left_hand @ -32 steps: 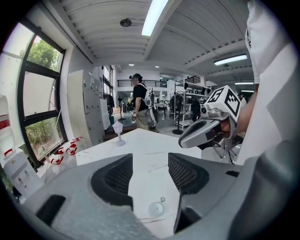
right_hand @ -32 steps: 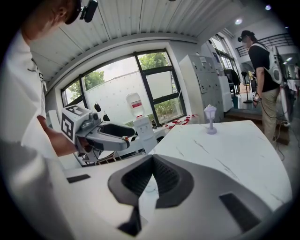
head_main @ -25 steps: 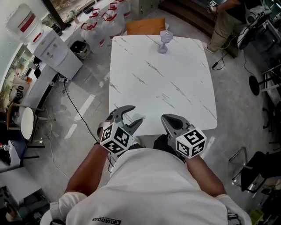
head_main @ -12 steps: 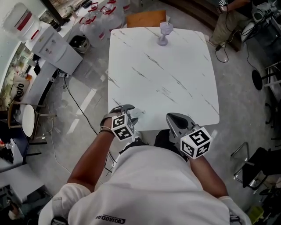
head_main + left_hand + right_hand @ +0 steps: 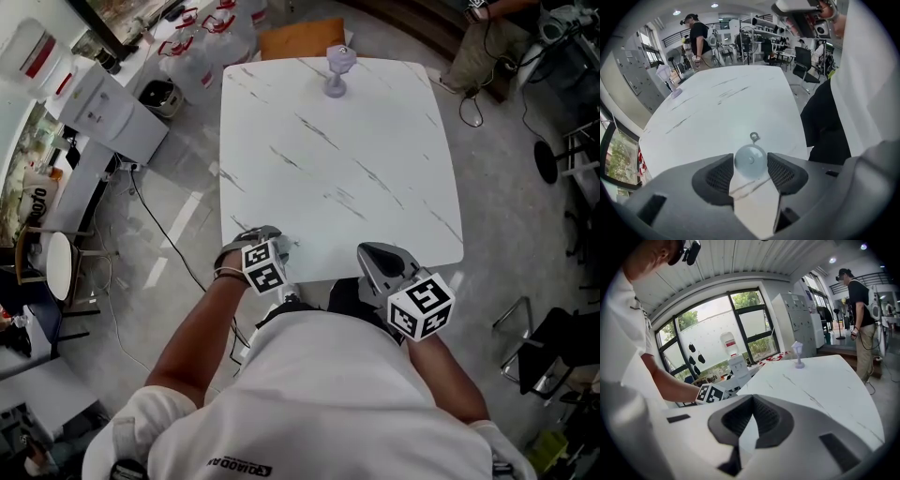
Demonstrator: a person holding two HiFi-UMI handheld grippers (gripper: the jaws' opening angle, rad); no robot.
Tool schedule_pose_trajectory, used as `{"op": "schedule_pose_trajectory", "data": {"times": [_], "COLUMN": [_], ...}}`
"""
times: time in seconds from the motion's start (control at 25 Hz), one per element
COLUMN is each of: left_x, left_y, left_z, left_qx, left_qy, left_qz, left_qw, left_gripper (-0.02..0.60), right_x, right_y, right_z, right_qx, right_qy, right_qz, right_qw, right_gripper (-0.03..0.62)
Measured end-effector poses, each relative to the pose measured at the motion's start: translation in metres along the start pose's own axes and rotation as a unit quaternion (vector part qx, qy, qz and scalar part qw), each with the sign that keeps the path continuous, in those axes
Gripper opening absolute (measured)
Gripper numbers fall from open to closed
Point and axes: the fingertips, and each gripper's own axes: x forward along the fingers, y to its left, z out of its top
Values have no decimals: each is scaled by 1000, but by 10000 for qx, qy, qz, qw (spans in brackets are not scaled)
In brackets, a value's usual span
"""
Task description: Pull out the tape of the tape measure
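Observation:
The tape measure (image 5: 751, 160) is a small round pale grey case with a metal ring on its far side. It lies on the white marble table (image 5: 337, 159) near the near-left edge. My left gripper (image 5: 751, 165) points steeply down over it, and its jaws flank the case closely on both sides, with a sliver of gap on the right. In the head view the left gripper (image 5: 265, 240) sits at the table's near-left edge. My right gripper (image 5: 377, 253) hovers at the near edge, right of the left one. Seen from its own camera, the right gripper (image 5: 752, 399) is shut on nothing.
A lavender goblet-shaped object (image 5: 335, 71) stands at the table's far edge. An orange chair (image 5: 300, 39) is behind it. A water dispenser (image 5: 112, 112) and bottles stand at the left. A person (image 5: 860, 291) stands beyond the far side. My own body is close to the near edge.
My left gripper has dropped to the table's near-left edge and tipped downward over the tape measure. My right gripper shifted only slightly and stays shut.

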Motion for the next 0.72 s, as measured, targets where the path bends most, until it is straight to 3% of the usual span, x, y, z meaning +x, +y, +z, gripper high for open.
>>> {"op": "schedule_pose_trajectory", "data": {"times": [0.44,0.72], "left_x": [4,3], "left_y": [-4,-3], "left_z": [1,1], "left_qx": [-499,-527], "left_qy": [155,230], "left_qz": [-732,-568], "left_qw": [9959,9967], "left_gripper": [224,222], "right_x": [0,-4], "right_y": [-5,-5], "right_z": [0,3], "right_qx": [-4,9], "right_qy": [-36,-119], "right_qz": [27,-24], "right_qw": [10000,9999], "right_gripper": [6,6]}}
